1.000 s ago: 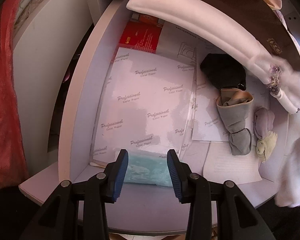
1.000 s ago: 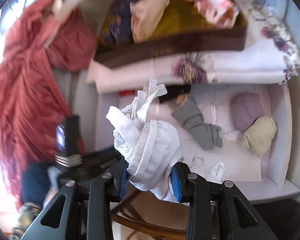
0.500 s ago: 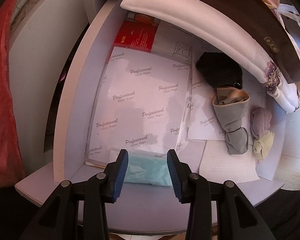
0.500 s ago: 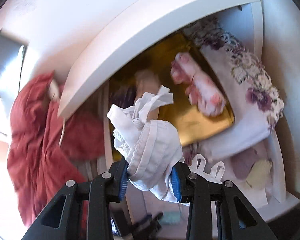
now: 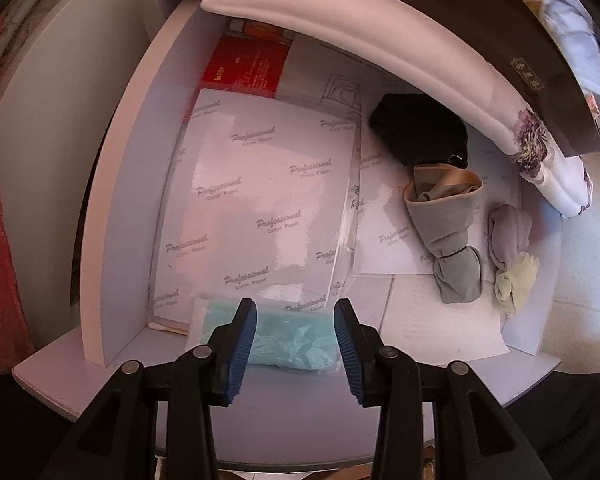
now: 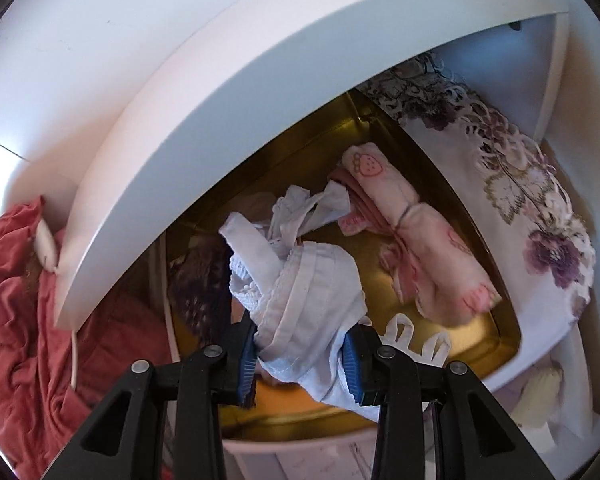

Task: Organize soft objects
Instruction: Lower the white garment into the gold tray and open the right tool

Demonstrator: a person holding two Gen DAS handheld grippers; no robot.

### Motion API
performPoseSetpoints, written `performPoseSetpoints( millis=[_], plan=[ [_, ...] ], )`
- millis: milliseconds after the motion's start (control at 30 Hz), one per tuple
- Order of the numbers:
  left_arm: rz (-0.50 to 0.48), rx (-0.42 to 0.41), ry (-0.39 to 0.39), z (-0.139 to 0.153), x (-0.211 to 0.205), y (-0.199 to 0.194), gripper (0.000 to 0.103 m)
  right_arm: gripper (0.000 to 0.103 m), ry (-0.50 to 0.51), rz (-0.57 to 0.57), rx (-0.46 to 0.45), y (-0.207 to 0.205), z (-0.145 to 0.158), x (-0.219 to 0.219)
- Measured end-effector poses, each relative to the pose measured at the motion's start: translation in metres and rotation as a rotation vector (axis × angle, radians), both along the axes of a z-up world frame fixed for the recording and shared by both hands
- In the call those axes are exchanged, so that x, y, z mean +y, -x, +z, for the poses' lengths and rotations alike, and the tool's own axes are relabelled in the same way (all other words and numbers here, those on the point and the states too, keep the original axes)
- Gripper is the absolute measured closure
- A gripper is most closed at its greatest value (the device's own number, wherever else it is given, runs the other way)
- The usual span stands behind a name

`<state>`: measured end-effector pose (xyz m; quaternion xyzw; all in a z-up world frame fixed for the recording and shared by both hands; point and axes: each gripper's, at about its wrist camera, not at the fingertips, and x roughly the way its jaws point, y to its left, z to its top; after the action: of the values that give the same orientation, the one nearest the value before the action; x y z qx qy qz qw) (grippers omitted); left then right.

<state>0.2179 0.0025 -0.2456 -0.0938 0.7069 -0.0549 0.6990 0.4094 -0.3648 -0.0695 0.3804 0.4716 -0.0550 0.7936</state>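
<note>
Right wrist view: a white garment [image 6: 300, 300], partly hiding the gold box [image 6: 440, 360], is clenched by the right tool [image 6: 300, 354], while the left tool [image 5: 295, 346] is held open.

Plastic sheet [image 5: 256, 216]: "Professional Color Paper", repeated.

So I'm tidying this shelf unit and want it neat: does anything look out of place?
Mostly the strap: a white looped strap hangs over the gold tray's front rim rather than lying inside. The pink strawberry-print roll lies inside the tray.
</note>
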Motion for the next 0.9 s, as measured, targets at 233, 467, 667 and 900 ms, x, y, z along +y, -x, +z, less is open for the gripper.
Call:
performPoseSetpoints(
  millis=[233,467,667,900],
  plan=[
    [-0.009,0.020,-0.007,-0.009,-0.007,0.000,0.063,0.067,0.093,0.005,0.012,-0.013,-0.016,0.003],
    [-0.017,0.033,-0.022,-0.014,-0.008,-0.002,0.063,0.062,0.158,0.050,0.023,-0.016,-0.027,0.006],
    [-0.022,0.034,-0.034,-0.018,-0.014,0.000,0.063,0.049,0.171,0.102,0.018,-0.011,-0.019,0.013],
    [-0.020,0.029,-0.048,-0.019,-0.012,0.003,0.063,0.043,0.204,0.137,0.000,0.017,-0.004,0.016]
  ],
)
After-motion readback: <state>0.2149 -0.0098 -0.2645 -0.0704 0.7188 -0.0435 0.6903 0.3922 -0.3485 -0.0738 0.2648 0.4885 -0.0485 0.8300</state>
